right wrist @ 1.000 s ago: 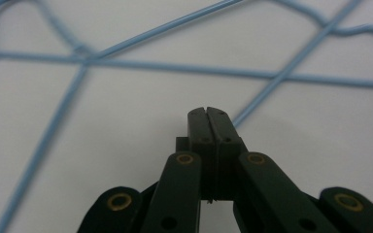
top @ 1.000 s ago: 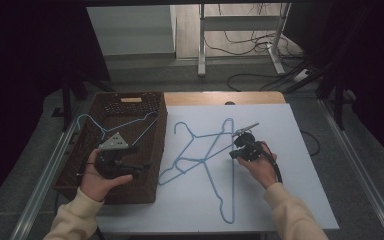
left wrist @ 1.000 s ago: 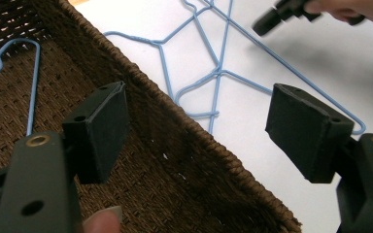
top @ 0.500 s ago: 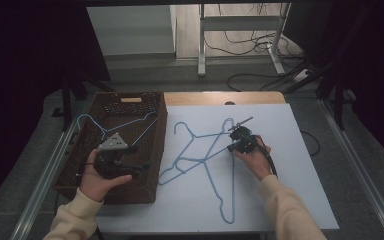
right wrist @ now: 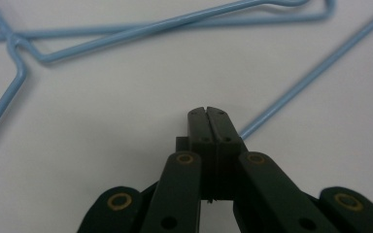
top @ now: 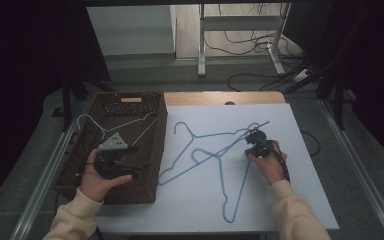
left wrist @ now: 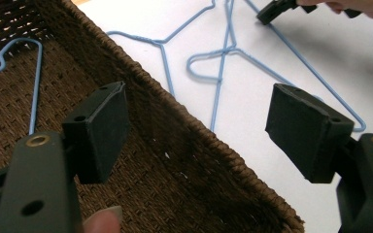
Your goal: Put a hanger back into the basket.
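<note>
The right hand-held gripper (top: 256,142) is pressing its jaws closed on a blue wire hanger (top: 240,172) lying mid-tabletop (top: 300,200), while the left hand-held gripper (top: 111,159) is hovering wide open over the wicker basket (top: 152,150).

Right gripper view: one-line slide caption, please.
Right gripper, jaws shut on a blue wire hanger lying on the white table.

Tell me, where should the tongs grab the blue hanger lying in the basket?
Probably the straight stretch just below the hook of the hanger. It lies flat on the floor of the basket, with a wall close by, so come straight down from above, one jaw on each side of the thin wire. The left tongs are open above it.
</note>
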Motion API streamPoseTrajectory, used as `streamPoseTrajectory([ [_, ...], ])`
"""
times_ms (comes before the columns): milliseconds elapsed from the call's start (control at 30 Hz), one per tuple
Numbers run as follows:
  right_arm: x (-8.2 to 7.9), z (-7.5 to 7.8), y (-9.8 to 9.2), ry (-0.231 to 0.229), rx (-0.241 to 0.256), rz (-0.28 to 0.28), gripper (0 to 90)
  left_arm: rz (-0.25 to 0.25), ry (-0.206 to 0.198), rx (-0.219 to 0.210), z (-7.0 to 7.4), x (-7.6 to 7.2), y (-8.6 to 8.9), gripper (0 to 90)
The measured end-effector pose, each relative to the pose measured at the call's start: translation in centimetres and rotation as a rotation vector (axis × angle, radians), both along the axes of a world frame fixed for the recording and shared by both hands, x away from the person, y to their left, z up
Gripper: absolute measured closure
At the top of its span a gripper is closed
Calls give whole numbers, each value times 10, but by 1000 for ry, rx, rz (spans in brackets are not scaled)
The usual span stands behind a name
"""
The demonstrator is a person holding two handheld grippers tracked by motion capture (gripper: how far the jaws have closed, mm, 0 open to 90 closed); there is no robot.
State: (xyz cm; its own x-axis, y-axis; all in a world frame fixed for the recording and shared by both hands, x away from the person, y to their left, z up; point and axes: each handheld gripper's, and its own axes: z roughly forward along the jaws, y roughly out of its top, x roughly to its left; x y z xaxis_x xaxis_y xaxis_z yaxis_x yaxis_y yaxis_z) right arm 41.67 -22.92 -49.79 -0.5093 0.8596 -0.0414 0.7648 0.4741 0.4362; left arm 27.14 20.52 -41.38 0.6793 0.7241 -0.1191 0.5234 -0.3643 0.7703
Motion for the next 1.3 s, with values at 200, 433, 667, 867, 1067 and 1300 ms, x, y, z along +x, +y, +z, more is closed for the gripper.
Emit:
streamPoseTrajectory([
  [200, -7, 4, -12, 7, 21, -10, 900, -7, -6, 1, 1, 1, -3, 234],
  [433, -8, 18, 21, -50, 93, 165, 887, -3, -5, 1, 0, 1, -3, 234],
  [667, -1, 16, 58, -47, 80, 297, 694, -3, -9, 2, 1, 0, -2, 234],
  [867, 9, 3, 78, -10, 25, 350, 618, 2, -9, 4, 0, 0, -2, 235],
  [1067, 10, -2, 82, 36, 13, 351, 660, 2, -11, 4, 0, 0, -2, 235],
  [1300, 10, -4, 86, 42, -7, 371, 766, -4, -11, 5, 0, -1, -4, 235],
])
